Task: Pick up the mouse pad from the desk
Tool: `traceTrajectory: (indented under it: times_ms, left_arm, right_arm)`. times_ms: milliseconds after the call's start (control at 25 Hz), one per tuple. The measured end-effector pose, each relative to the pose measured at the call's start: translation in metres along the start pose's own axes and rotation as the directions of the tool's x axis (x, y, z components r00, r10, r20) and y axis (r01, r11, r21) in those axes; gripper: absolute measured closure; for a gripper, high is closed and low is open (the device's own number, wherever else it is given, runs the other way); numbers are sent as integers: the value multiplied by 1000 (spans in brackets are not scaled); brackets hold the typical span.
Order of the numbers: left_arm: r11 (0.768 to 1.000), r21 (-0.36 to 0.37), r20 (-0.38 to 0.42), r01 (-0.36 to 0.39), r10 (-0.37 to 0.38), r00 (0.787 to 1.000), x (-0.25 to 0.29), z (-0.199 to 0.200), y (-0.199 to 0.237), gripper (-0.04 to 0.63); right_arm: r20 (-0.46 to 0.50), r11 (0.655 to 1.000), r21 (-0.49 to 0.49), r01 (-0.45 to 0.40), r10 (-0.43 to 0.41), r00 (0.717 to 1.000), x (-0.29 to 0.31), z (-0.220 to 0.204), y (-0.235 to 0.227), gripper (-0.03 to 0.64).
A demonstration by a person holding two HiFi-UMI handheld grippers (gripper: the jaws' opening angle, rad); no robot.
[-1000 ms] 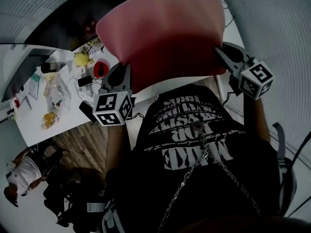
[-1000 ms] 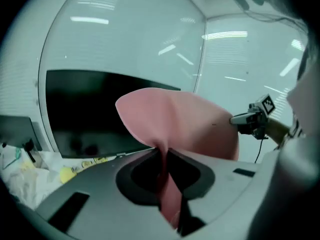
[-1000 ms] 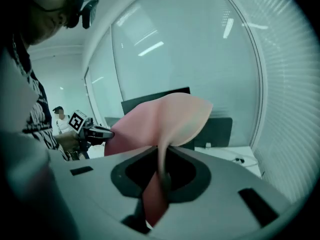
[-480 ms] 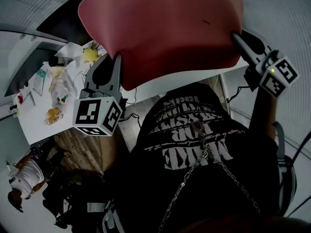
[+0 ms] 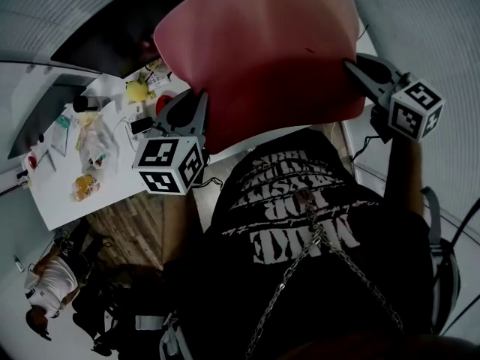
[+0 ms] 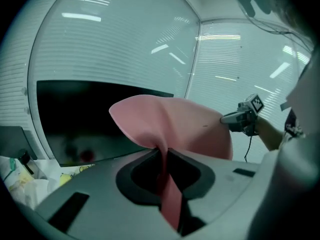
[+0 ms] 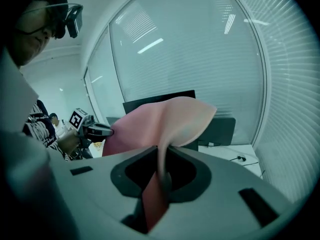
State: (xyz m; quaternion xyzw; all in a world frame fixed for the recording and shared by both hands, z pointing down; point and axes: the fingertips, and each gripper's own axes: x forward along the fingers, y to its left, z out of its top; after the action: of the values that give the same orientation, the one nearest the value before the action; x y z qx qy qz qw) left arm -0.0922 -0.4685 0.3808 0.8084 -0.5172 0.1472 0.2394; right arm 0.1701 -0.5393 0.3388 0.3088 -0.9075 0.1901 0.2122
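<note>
Gripping the pink mouse pad (image 5: 262,51) at two edges: with the left gripper (image 5: 198,100) at its lower left, with the right gripper (image 5: 352,67) at its right side, jaws pinched on the bent sheet. Held high at upper centre of the head view, apart from the table (image 5: 120,178) at left. Seemingly picked up already; little left beyond holding on.

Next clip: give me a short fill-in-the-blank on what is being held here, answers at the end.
1. The mouse pad is ___ in colour.
2. The left gripper and the right gripper are both ___ on its edge.
3. The pad is held in the air ___ the white desk.
Missing words: pink; shut; above.
</note>
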Motion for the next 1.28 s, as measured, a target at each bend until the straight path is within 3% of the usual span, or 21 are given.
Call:
traceTrajectory:
  times_ms: [80, 160, 240, 280, 320, 360, 440, 560, 640, 760, 800, 840, 920, 1000, 1280]
  left_arm:
    - [1000, -18, -37, 8, -9, 999, 10, -9, 0, 536]
    - [1000, -31, -96, -4, 1, 995, 23, -22, 8, 508]
    - [997, -22, -177, -71, 66, 982, 38, -45, 28, 454]
    - [993, -10, -205, -119, 114, 972, 44, -58, 40, 453]
    - [987, -1, -219, -162, 158, 963, 48, -67, 51, 507]
    - [982, 1, -219, -191, 187, 958, 50, -73, 59, 514]
    - [979, -1, -168, -202, 199, 966, 52, -66, 62, 514]
    - [984, 47, 49, -174, 172, 984, 52, -18, 40, 534]
    - [979, 92, 252, -183, 155, 955, 45, 25, 19, 581]
    - [966, 156, 476, -208, 111, 872, 39, 72, -14, 588]
    - [961, 174, 503, -215, 101, 859, 41, 79, -23, 588]
    - [959, 186, 504, -216, 96, 858, 44, 80, -30, 588]
    - [963, 184, 472, -196, 88, 877, 52, 75, -37, 588]
    - [971, 168, 451, -171, 78, 889, 55, 70, -39, 588]
    - [974, 160, 470, -160, 67, 880, 42, 65, -37, 588]
  right_arm:
    - [-21, 1000, 23, 5, -5, 1000, 7, -9, -11, 557]
    - [-54, 996, 57, 62, -58, 997, 14, -19, -33, 527]
    - [-112, 983, 57, 174, -167, 980, 21, -38, -65, 473]
    - [-136, 973, 40, 227, -220, 966, 23, -47, -79, 484]
    - [-148, 965, 22, 260, -254, 956, 24, -54, -88, 498]
    - [-146, 963, 13, 270, -265, 953, 25, -56, -92, 504]
    - [-100, 969, 11, 245, -243, 965, 28, -48, -88, 531]
    - [39, 980, -24, 196, -195, 980, 34, -25, -68, 576]
    - [158, 980, -76, 184, -170, 973, 39, -5, -46, 595]
    - [358, 966, -166, 199, -129, 925, 44, 28, -7, 610]
    - [404, 961, -188, 203, -113, 908, 44, 36, 6, 615]
    - [434, 959, -200, 203, -99, 896, 45, 42, 16, 615]
    - [454, 961, -188, 201, -96, 886, 45, 47, 26, 617]
    - [444, 967, -160, 199, -110, 889, 45, 45, 25, 617]
    - [428, 972, -154, 176, -95, 899, 45, 37, 33, 617]
